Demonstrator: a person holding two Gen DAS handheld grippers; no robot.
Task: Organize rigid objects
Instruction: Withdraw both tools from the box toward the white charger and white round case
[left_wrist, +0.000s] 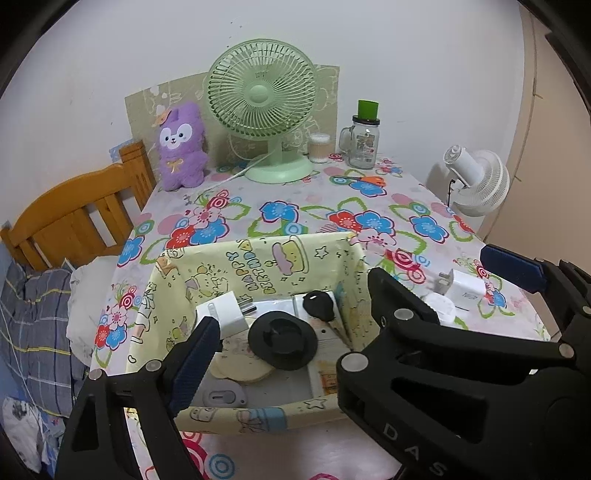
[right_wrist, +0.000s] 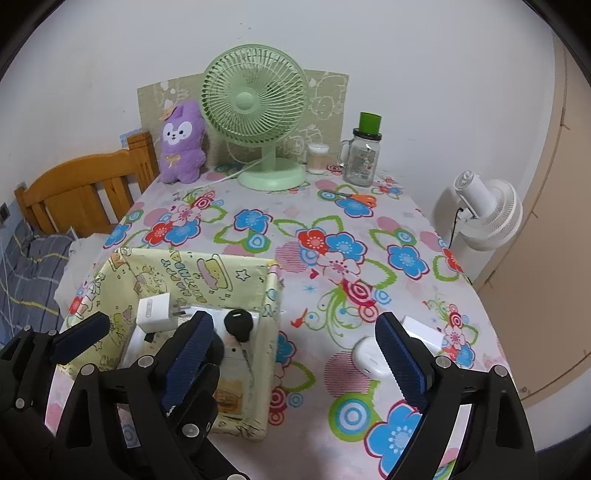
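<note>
Several rigid things already lie in the yellow box (left_wrist: 258, 266) near the table's left edge: a white plug adapter (left_wrist: 225, 314), a round black lid (left_wrist: 282, 343) and a black plug (left_wrist: 319, 304). My left gripper (left_wrist: 295, 306) hangs over that box with its jaws spread and nothing between them. Further right, my right gripper (right_wrist: 291, 347) is also spread and empty. Beyond its right finger, on the floral table (right_wrist: 332, 221) toward the right edge, lie a white rounded case (right_wrist: 369, 356) and a white charger (left_wrist: 465, 288), both outside the box. I judge the case is next: I'd centre the jaws around it, come down squarely and close gently, since smooth plastic may slip.
</note>
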